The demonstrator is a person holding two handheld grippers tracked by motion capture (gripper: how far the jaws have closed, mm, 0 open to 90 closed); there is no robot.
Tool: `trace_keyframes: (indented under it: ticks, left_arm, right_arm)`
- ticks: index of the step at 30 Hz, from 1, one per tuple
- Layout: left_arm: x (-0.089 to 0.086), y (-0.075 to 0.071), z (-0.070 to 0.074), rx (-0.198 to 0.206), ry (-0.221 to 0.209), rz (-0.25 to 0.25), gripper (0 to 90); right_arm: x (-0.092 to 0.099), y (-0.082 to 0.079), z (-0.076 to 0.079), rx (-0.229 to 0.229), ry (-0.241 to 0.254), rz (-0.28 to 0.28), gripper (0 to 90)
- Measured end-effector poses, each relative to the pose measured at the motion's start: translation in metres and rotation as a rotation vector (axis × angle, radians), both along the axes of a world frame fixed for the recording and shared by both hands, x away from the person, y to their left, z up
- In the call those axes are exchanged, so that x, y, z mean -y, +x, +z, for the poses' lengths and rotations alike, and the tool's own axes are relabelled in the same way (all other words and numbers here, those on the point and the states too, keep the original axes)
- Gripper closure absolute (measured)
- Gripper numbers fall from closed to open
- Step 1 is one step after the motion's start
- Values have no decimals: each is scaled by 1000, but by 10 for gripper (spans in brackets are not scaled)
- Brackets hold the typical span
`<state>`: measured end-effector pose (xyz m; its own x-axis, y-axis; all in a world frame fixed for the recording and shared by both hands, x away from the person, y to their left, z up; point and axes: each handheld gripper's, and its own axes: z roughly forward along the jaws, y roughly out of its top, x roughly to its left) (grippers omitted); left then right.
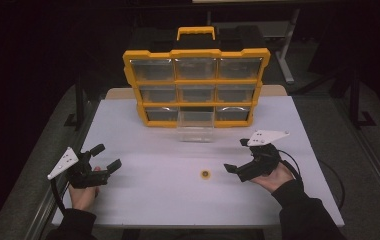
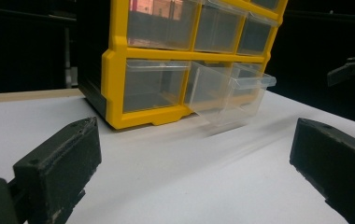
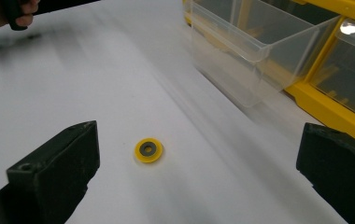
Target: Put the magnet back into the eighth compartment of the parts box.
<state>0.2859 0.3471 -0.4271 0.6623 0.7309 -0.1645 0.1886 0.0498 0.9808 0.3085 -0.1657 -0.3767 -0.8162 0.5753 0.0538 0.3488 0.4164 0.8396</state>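
**Plainly, the washer belongs to the right hand**

Seen from above, the small yellow washer (image 1: 205,173) lies flat on the white table (image 1: 143,150), near the front edge and about midway across. The right gripper (image 1: 238,155) stands just beside it, with the washer at roughly nine o'clock from its tips; the left gripper (image 1: 106,157) sits well apart, the washer at about three o'clock from it. So the right hand is clearly the nearer one.

In the right gripper view the washer (image 3: 148,150) rests between the two black jaws but ahead of them, nearer the left jaw. Being a round disc, it has no long axis to line up with.

Both grippers are spread wide and hold nothing.

The pulled-out clear drawer (image 1: 195,126), bottom middle of the yellow organizer (image 1: 196,52), lies at twelve o'clock from the washer, probably its destination.
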Motion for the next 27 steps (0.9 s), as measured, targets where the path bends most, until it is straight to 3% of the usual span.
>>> trace_keyframes:
  ticks: [27]
  left_arm:
    - [-1, 0, 0, 2, -5, 8, 18]
  right_arm:
    - [-36, 14, -1, -71, -88, 98, 0]
